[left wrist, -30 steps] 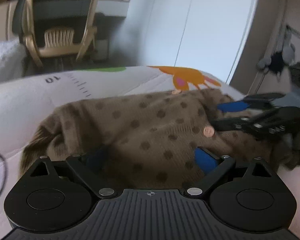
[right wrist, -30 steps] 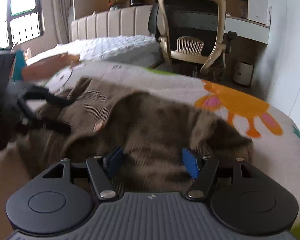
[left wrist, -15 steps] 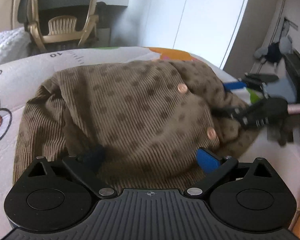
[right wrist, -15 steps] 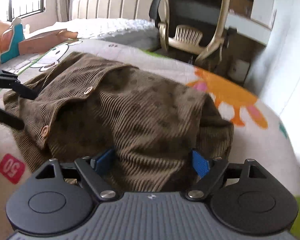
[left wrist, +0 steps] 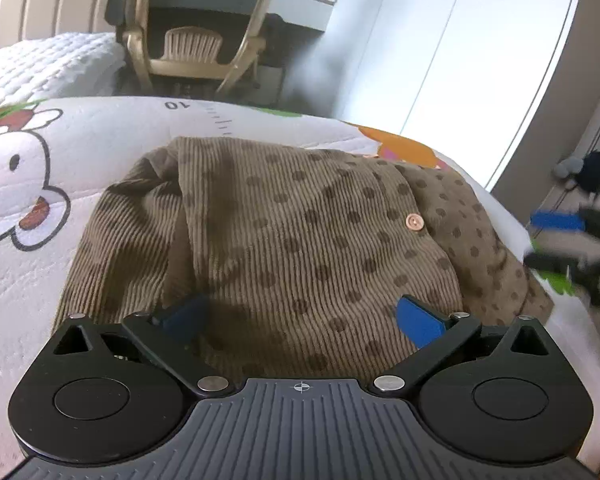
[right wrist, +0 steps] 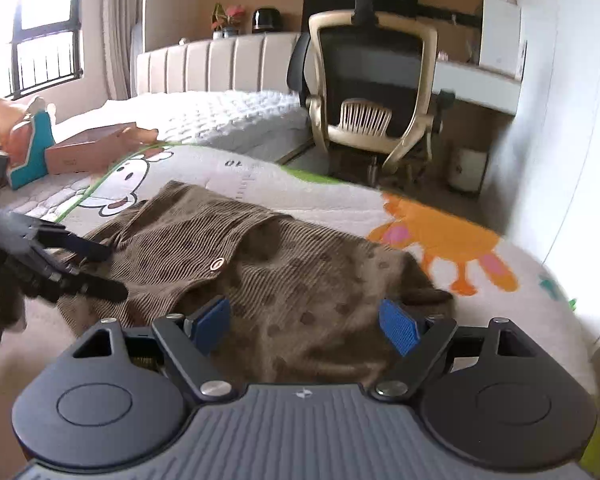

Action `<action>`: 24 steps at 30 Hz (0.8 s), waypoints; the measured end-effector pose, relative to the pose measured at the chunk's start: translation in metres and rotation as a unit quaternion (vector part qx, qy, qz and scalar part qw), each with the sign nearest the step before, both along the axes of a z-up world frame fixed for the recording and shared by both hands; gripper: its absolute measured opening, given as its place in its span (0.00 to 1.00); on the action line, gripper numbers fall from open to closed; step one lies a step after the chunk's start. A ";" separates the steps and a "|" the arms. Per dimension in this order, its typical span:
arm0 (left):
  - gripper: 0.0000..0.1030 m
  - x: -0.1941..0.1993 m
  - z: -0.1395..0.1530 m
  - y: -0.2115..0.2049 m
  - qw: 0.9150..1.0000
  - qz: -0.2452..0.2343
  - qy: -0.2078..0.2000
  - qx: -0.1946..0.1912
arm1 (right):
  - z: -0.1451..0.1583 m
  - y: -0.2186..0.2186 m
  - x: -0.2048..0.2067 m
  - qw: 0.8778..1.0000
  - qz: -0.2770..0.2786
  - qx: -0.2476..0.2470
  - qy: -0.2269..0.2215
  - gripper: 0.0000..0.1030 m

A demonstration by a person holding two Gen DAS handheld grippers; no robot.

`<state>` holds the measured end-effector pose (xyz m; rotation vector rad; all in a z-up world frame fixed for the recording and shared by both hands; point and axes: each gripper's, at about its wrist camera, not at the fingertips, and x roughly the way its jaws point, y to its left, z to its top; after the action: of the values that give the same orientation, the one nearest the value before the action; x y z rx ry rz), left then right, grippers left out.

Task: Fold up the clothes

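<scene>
The brown dotted cardigan [left wrist: 300, 240] lies in a loose fold on the cartoon-print mat [left wrist: 32, 272], its long axis running across from one gripper to the other. The left gripper [left wrist: 300, 316] hangs over the cardigan's near hem, fingers spread wide, gripping nothing. The right gripper [right wrist: 305, 324] hangs over the opposite end, also spread and empty. Each tool is nearest its own end, so the next fold probably turns on the row of buttons [left wrist: 415, 222] that crosses the cardigan between them.
</scene>
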<state>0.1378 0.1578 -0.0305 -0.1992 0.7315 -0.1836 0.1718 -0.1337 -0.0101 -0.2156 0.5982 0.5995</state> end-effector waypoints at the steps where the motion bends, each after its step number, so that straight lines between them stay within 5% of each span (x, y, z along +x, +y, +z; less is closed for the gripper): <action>1: 1.00 -0.001 0.000 0.000 1.000 -0.001 0.000 0.002 | -0.007 0.005 0.005 1.000 -0.002 -0.009 0.010 0.80; 4: 1.00 -0.004 0.001 -0.001 1.000 -0.003 -0.002 0.007 | -0.036 0.013 0.008 0.998 -0.014 -0.052 0.040 0.81; 6: 1.00 -0.005 0.006 0.005 1.000 0.001 -0.003 -0.012 | -0.043 0.011 -0.005 0.998 -0.012 -0.054 0.019 0.81; 13: 1.00 -0.003 0.021 0.014 0.997 0.009 -0.045 -0.054 | -0.023 0.000 -0.015 0.999 -0.007 -0.046 0.014 0.81; 19: 1.00 0.011 0.000 0.000 1.000 0.003 -0.006 0.003 | 0.007 0.003 -0.003 1.000 -0.016 0.015 -0.012 0.81; 24: 1.00 0.006 -0.002 -0.014 0.998 -0.012 -0.013 0.056 | -0.019 0.026 0.015 0.999 -0.011 0.014 0.027 0.81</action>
<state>0.1434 0.1437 -0.0329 -0.0809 0.7155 -0.1666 0.1866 -0.1074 -0.0293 -0.1669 0.6431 0.5938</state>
